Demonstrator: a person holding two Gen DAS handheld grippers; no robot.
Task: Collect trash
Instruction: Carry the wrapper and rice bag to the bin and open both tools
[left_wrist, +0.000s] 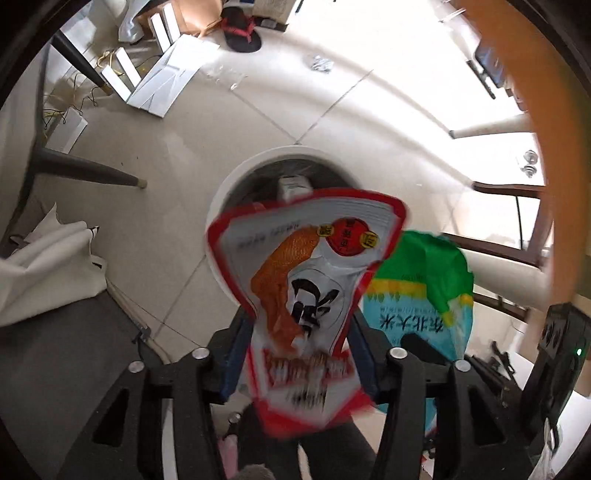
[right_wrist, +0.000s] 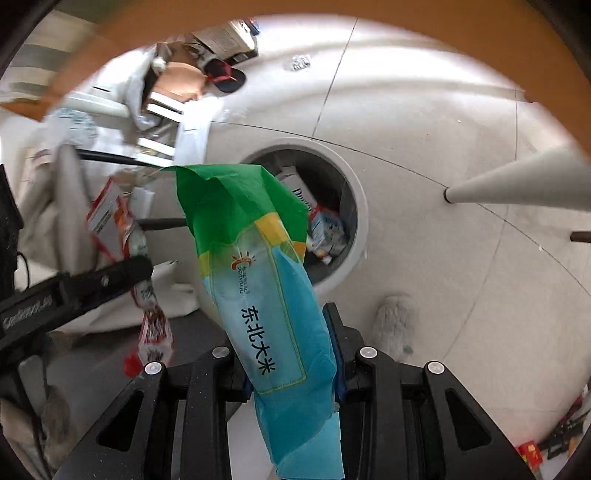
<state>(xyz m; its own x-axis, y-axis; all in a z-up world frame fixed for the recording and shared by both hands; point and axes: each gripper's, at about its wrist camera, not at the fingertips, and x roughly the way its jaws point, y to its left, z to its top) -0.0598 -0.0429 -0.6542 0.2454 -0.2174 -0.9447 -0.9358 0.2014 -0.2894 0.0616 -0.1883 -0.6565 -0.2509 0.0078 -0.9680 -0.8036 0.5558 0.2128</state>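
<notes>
My left gripper (left_wrist: 295, 332) is shut on a red-and-white snack bag (left_wrist: 306, 280) and holds it over the near rim of a round white trash bin (left_wrist: 236, 173) on the floor. My right gripper (right_wrist: 288, 339) is shut on a green-and-blue rice bag (right_wrist: 258, 266) and holds it above and left of the same bin (right_wrist: 364, 210). The bin holds a white carton (right_wrist: 301, 192) and a small wrapper (right_wrist: 328, 229). The rice bag shows in the left wrist view (left_wrist: 424, 280) to the right. The left gripper (right_wrist: 144, 266) with the snack bag (right_wrist: 118, 221) shows in the right wrist view.
A crumpled wrapper (left_wrist: 321, 63) lies on the tiled floor beyond the bin. A black-and-red sandal (left_wrist: 242, 31), cardboard and white boards (left_wrist: 173, 74) lie at the back. Dark chair legs (left_wrist: 85, 171) stand left, white furniture legs (right_wrist: 517, 184) right. An orange tabletop edge (left_wrist: 535, 110) is overhead.
</notes>
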